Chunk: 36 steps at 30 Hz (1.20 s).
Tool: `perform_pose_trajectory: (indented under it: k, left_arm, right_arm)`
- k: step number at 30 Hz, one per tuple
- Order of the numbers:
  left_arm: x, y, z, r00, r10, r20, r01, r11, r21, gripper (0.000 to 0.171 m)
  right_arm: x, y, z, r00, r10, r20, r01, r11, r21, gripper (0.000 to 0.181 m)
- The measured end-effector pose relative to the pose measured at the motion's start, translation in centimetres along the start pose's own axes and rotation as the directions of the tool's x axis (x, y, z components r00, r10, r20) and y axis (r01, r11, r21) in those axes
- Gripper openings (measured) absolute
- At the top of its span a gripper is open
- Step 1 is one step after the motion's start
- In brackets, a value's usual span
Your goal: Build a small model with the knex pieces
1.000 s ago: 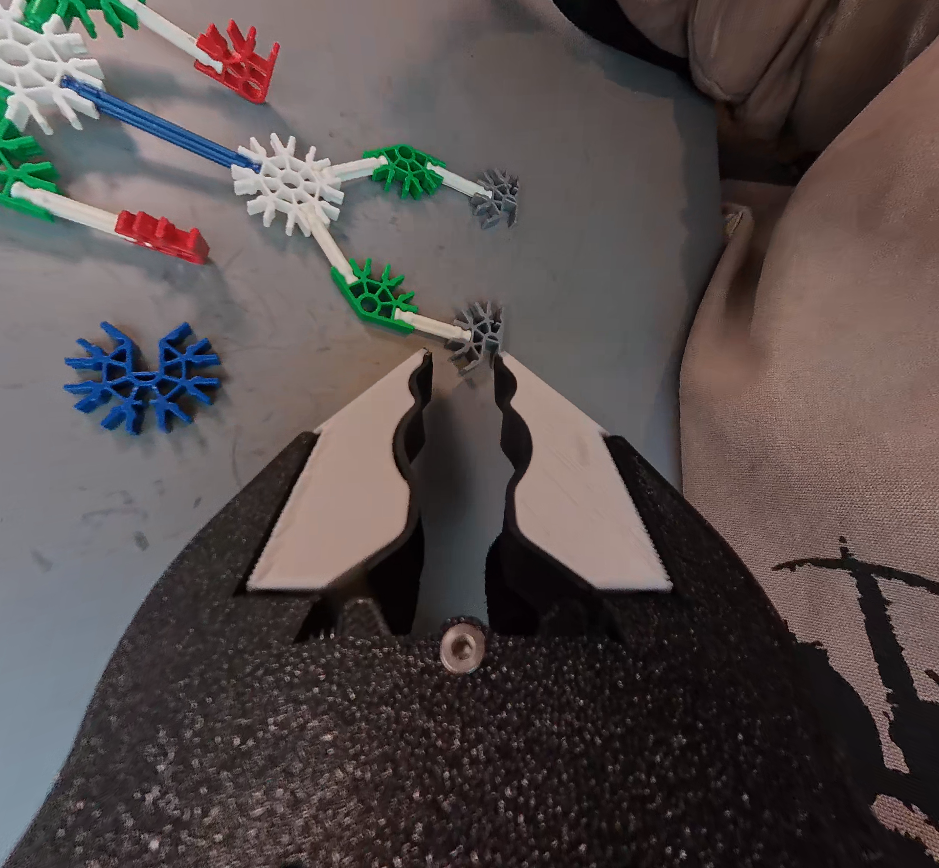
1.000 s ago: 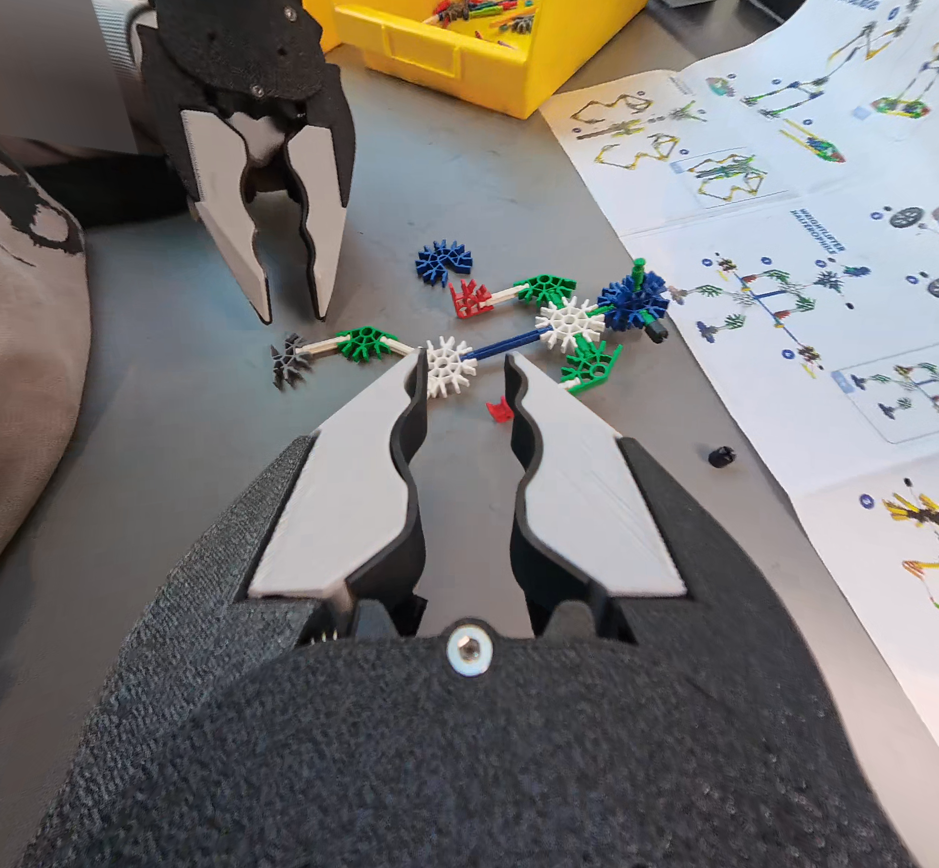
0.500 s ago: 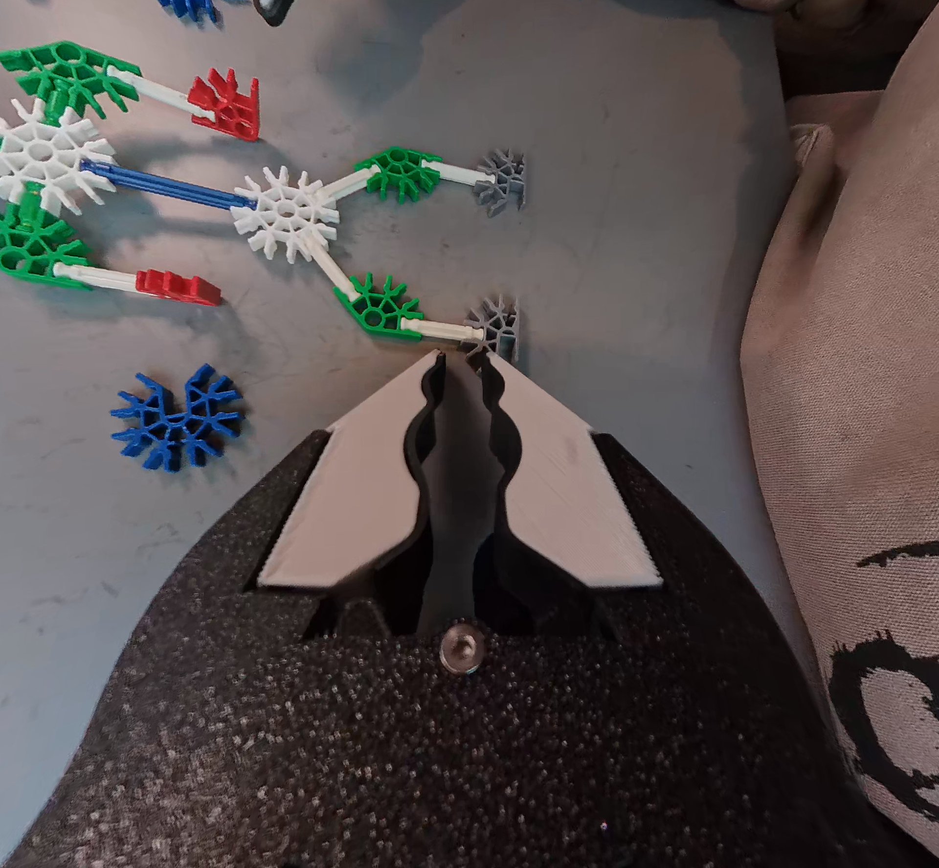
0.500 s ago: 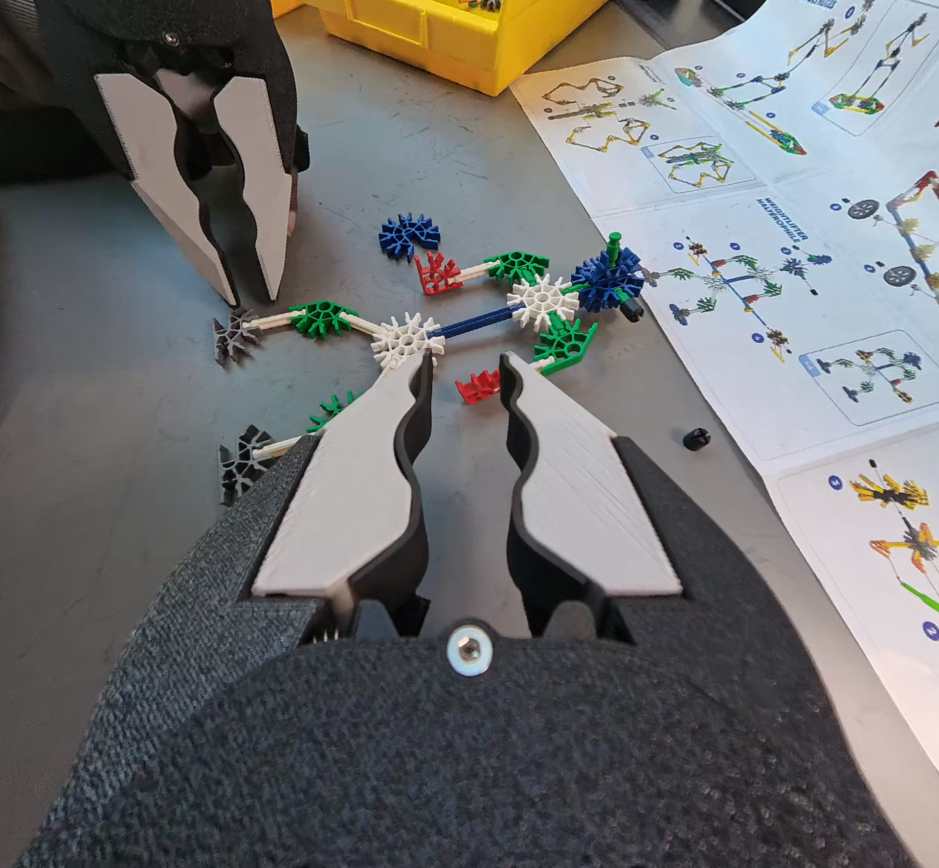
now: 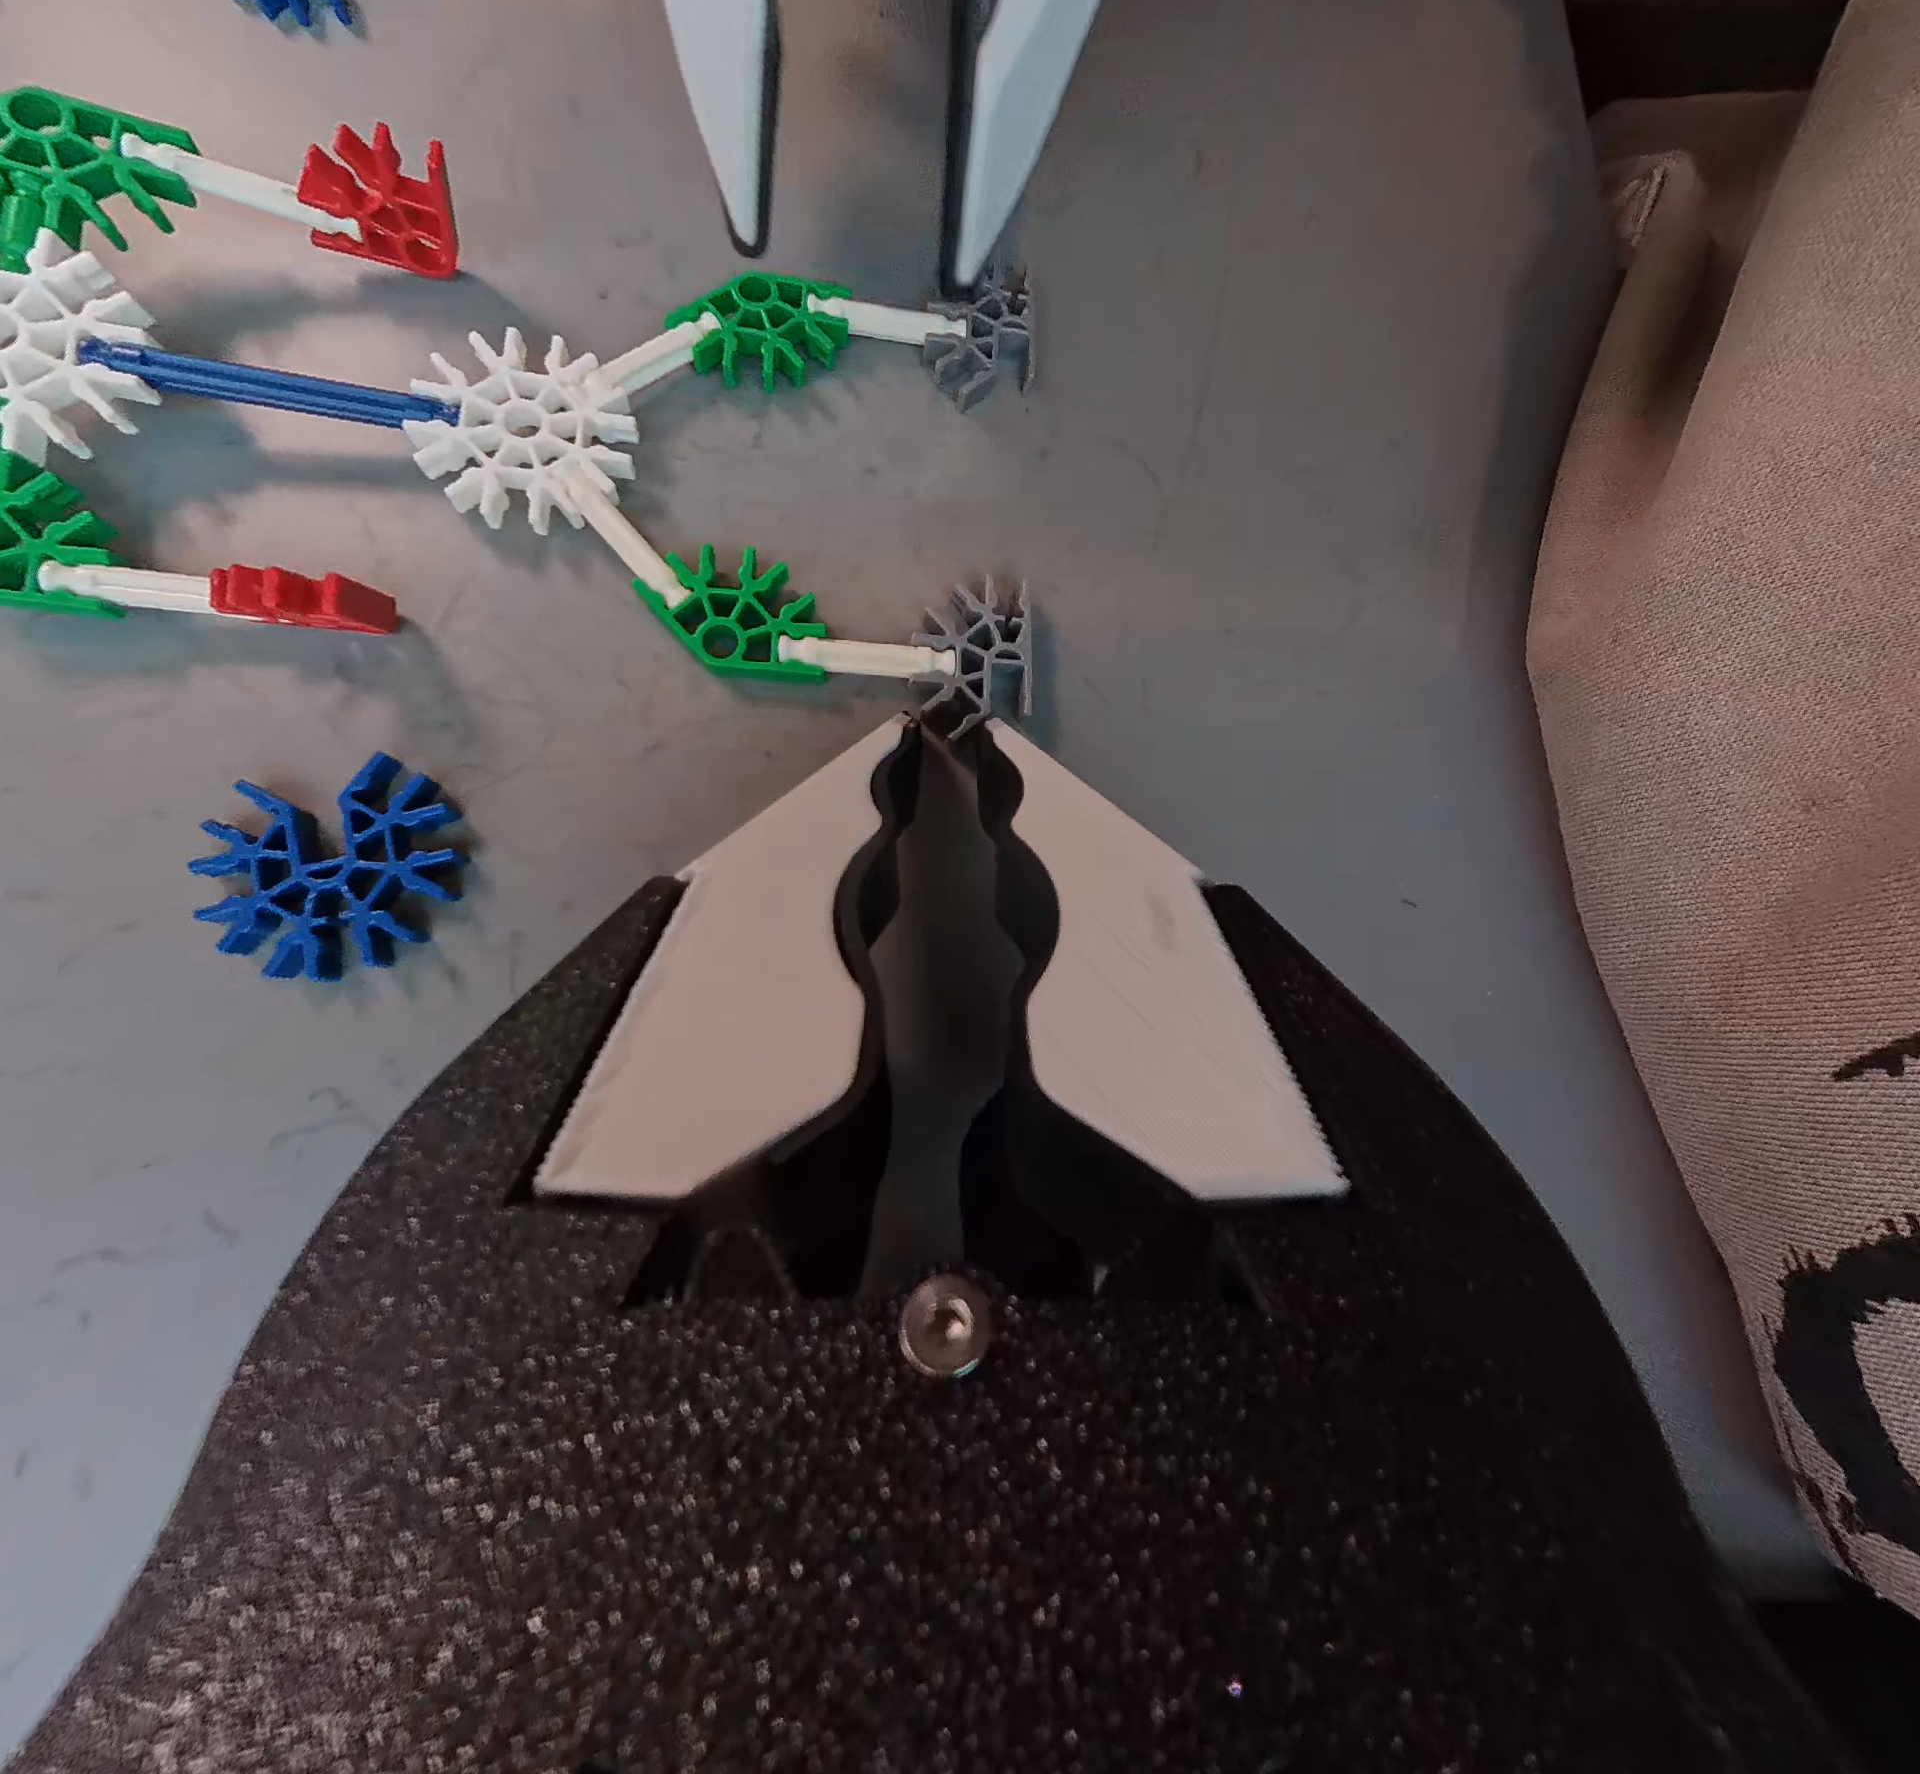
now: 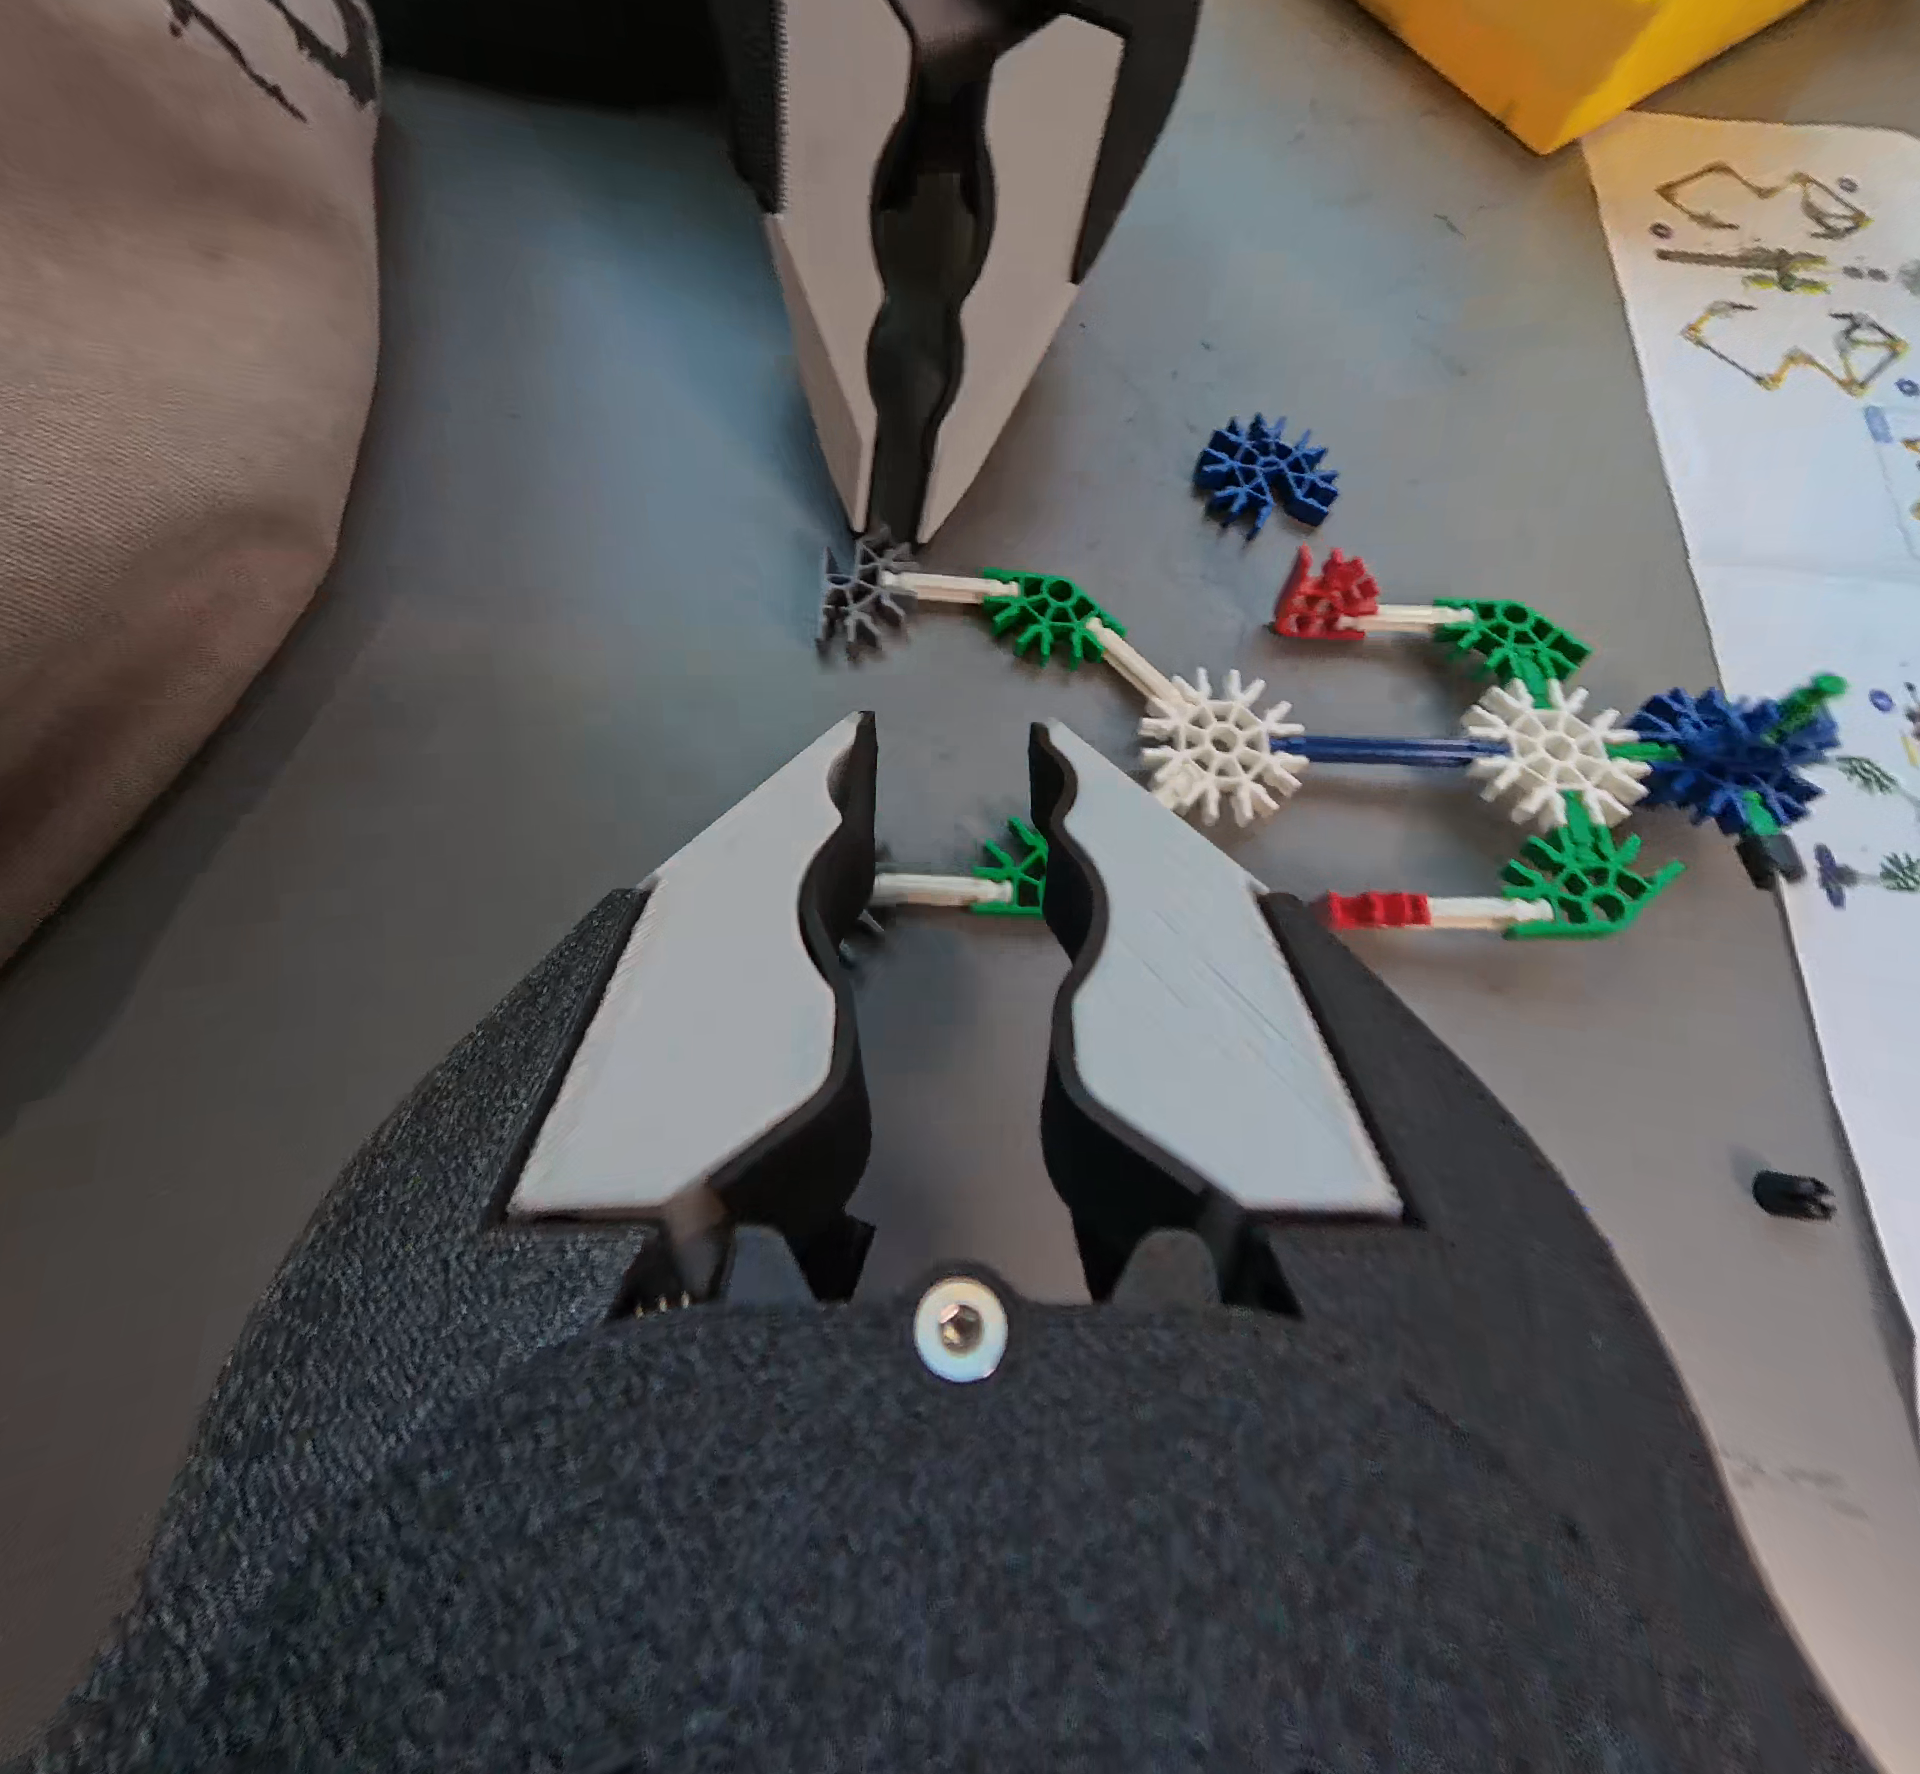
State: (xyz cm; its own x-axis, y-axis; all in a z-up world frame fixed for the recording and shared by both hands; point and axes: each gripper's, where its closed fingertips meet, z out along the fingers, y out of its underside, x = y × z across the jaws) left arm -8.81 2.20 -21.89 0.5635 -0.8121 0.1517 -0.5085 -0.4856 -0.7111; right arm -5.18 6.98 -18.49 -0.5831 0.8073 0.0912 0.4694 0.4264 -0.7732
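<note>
Here the left gripper pinches nearly closed on a grey connector at twelve o'clock, its rod running toward nine, while the right gripper stands open astride the other branch's rod.

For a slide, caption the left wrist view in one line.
Nearly closed left gripper pinches a grey plastic snowflake connector on a rod-and-connector model while the open right gripper hovers opposite.

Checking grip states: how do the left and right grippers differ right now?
The left gripper is nearly closed; the right gripper stands wide open. The left gripper pinches the edge of a grey connector; the right gripper straddles a white rod, gripping nothing. Both have grey-and-black fingers.
</note>
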Motion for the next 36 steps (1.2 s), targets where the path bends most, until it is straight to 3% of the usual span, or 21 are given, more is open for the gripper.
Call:
perform_pose_trajectory:
  k: [4, 11, 17, 22, 25, 29, 32, 36]
  left_arm:
    - [-0.4, 0.0, 0.0, 1.0, -0.005, 0.024, 0.005, 1.0, -0.006, 0.003]
    - [-0.4, -0.8, 0.2, 0.999, 0.001, 0.051, -0.002, 1.0, 0.015, 0.0]
    - [-0.2, -1.4, 0.4, 0.999, -0.034, 0.039, 0.032, 0.999, 0.041, 0.001]
    - [-0.5, -1.3, 0.2, 0.998, -0.057, 0.039, 0.055, 0.998, 0.042, 0.0]
    - [-3.1, -1.9, -1.4, 0.984, -0.106, 0.146, 0.089, 0.989, 0.114, 0.004]
    - [-7.9, -1.5, -4.3, 0.915, -0.258, 0.31, 0.191, 0.954, 0.23, 0.015]
    - [-9.5, -0.1, -4.4, 0.881, -0.278, 0.382, 0.216, 0.956, 0.197, 0.035]
    - [-9.9, 0.7, -3.1, 0.876, -0.179, 0.447, 0.156, 0.984, 0.089, 0.042]
  right_arm:
    - [-1.8, -0.1, 1.8, 0.997, -0.071, 0.021, 0.072, 0.996, -0.05, 0.029]
    - [-1.5, -0.5, 2.8, 0.994, -0.098, -0.049, 0.093, 0.991, -0.091, 0.029]
    - [-2.0, 0.2, 4.0, 0.986, -0.124, -0.112, 0.098, 0.972, -0.214, 0.026]
    - [-1.7, 0.2, 3.9, 0.983, -0.122, -0.141, 0.089, 0.972, -0.219, 0.02]
    - [-1.8, 0.3, 3.9, 0.986, -0.104, -0.131, 0.075, 0.975, -0.207, 0.02]
    - [-1.7, 0.4, 3.8, 0.987, -0.098, -0.128, 0.071, 0.977, -0.202, 0.02]
    - [-1.6, 0.5, 3.6, 0.987, -0.097, -0.128, 0.07, 0.977, -0.2, 0.02]
    - [-1.5, 0.7, 3.6, 0.988, -0.09, -0.128, 0.064, 0.979, -0.196, 0.02]
